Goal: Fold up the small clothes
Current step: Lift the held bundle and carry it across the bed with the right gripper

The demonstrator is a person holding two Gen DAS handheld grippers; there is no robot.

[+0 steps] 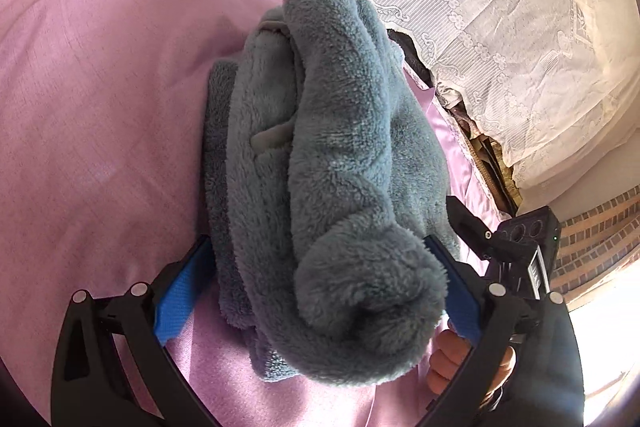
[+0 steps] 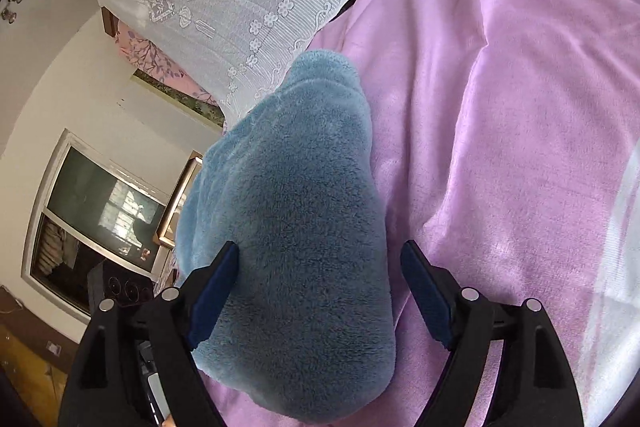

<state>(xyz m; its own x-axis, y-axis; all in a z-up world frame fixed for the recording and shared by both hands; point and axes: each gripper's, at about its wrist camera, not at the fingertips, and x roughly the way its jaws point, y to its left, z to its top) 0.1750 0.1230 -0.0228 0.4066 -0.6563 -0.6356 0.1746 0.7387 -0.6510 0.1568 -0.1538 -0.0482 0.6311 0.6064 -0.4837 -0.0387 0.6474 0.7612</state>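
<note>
- On the pink bedsheet [image 1: 92, 99] a folded blue-grey fleece garment [image 1: 332, 155] is found lying, beside a white lace cover [image 1: 480, 7].
- The left gripper [image 1: 320, 291] is spread wide — the garment's rolled end lies between its blue pads [image 1: 180, 291]; whether these press cannot be told.
- The right gripper [image 2: 320, 299] is seen wide open, astride the garment without gripping it.

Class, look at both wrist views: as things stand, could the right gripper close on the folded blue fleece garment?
Probably yes. The right gripper has its jaws open on either side of the blue fleece garment on the pink bedspread, with nothing between.
</note>
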